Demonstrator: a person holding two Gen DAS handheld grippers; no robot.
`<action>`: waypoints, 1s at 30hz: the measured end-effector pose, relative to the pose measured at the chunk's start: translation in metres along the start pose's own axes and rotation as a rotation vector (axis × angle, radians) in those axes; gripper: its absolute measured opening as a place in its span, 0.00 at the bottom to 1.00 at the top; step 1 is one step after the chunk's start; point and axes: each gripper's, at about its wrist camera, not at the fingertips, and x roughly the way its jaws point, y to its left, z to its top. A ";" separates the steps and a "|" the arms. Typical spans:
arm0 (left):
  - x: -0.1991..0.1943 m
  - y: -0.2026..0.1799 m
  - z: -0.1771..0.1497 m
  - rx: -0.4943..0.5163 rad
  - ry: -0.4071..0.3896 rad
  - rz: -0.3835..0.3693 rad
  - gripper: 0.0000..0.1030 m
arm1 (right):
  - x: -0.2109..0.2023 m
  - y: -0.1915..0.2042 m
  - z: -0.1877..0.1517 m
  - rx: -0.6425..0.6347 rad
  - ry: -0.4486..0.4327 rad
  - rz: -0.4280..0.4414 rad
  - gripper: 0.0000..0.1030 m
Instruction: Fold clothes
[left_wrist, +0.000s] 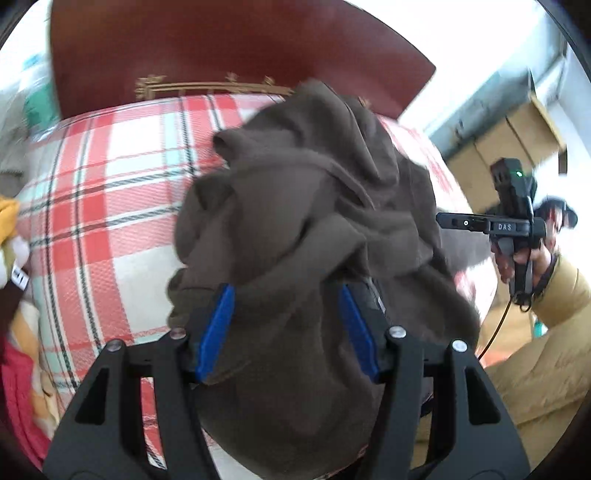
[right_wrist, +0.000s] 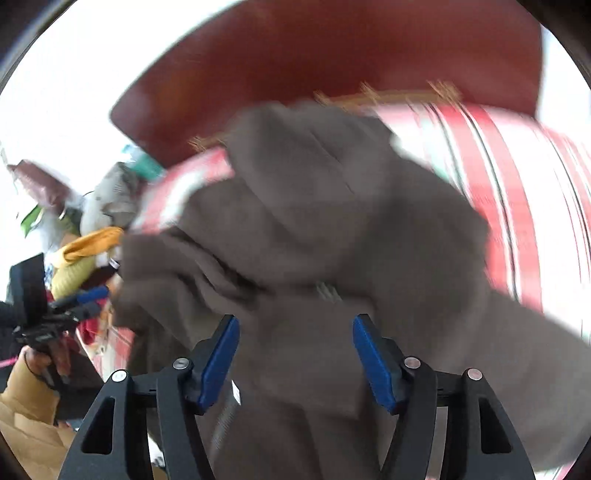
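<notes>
Loosely | brown garment (left_wrist: 314, 206) bunched | plaid bedspread (left_wrist: 110, 177) bare beside

This is a bedroom in a home. There is a bed with a checked sheet (left_wrist: 110, 192) and a dark red headboard (left_wrist: 221, 48). Clothes (right_wrist: 88, 243) lie piled beside it.

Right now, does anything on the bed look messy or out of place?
Yes. The brown garment lies in a crumpled heap on the plaid bedspread, bunched and creased, not flat. Other clothes are piled at the bed's edge.
</notes>
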 end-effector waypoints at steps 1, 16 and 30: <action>0.007 0.000 -0.002 0.008 0.019 0.010 0.60 | 0.010 -0.006 -0.006 0.031 0.021 0.021 0.76; 0.038 -0.003 -0.032 0.031 0.180 0.024 0.60 | -0.027 -0.041 -0.031 0.124 -0.096 0.121 0.13; 0.051 0.040 0.048 -0.224 0.062 -0.008 0.60 | 0.080 0.023 0.024 -0.358 0.206 0.026 0.38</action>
